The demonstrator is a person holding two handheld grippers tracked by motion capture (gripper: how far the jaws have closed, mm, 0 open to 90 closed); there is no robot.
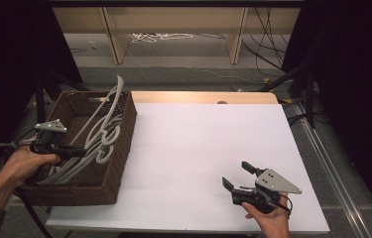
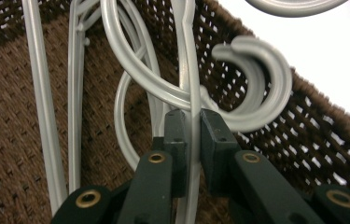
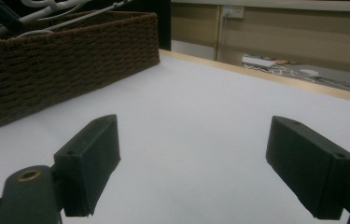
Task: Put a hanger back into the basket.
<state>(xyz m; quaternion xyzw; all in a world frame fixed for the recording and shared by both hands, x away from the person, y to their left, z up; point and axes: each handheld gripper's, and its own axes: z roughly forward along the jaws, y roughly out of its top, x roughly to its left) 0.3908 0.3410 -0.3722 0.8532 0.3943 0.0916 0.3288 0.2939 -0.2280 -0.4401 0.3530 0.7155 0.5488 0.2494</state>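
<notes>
A brown wicker basket (image 1: pixel 124 144) stands at the table's left and holds several grey plastic hangers (image 1: pixel 101 131). My left gripper (image 1: pixel 82 151) reaches into the basket from the left. In the left gripper view its jaws are shut on the thin stem of one grey hanger (image 2: pixel 192 100), just below the hook (image 2: pixel 261 88). My right gripper (image 1: pixel 239 175) rests near the front right of the white table (image 1: pixel 198 144), held by a hand. It stands open with nothing between its fingers (image 3: pixel 91 156). The basket (image 3: pixel 65 60) lies off to its left.
The table's wooden far edge (image 1: pixel 203 96) borders a gap to the floor, where cables (image 1: pixel 161 36) and wooden legs (image 1: pixel 235 34) stand. Dark drapes close both sides. White tabletop stretches between the basket and my right gripper.
</notes>
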